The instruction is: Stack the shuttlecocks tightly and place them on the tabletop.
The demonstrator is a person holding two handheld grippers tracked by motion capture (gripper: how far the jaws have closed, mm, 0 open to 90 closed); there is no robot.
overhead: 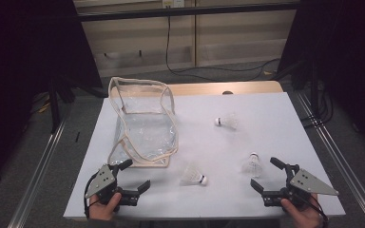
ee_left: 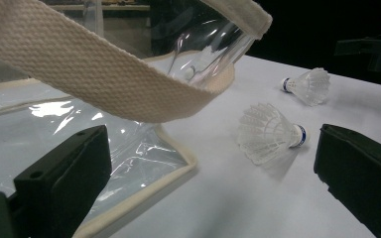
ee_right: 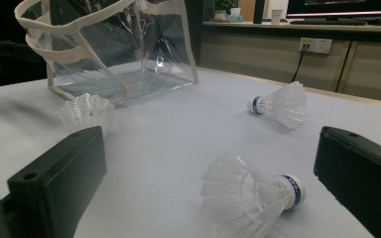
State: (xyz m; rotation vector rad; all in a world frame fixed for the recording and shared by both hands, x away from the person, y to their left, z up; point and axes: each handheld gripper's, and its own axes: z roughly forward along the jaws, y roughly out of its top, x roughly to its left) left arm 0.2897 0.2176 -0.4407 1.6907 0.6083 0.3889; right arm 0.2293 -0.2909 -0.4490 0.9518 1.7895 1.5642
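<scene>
Three white shuttlecocks lie on the white table point(overhead: 275, 118), each a cone of pale feathers ending in a white cork with a dark blue band. The near-right shuttlecock point(overhead: 253, 164) rests just ahead of the right gripper point(overhead: 267, 176), cork pointing away from the person; in the right gripper view point(ee_right: 250, 196) it lies on its side just beyond the gap between the two black jaws, touching neither. The middle shuttlecock point(overhead: 193, 175) lies on its side near the table's front, cork to the right, between the two grippers and closer to the left gripper point(overhead: 134, 176); in the left gripper view point(ee_left: 270, 133) it sits ahead of the jaws, toward the right-hand jaw. The far shuttlecock point(overhead: 226, 121) lies well apart from both tools, toward the back of the table, cork to the left.

Both tools are released: each pair of jaws stands spread wide with nothing between them. Each is held in a hand at the table's front edge.

A clear plastic bag point(overhead: 145, 126) with cream woven trim and straps stands open at the left, its front corner just beside the left gripper
</scene>
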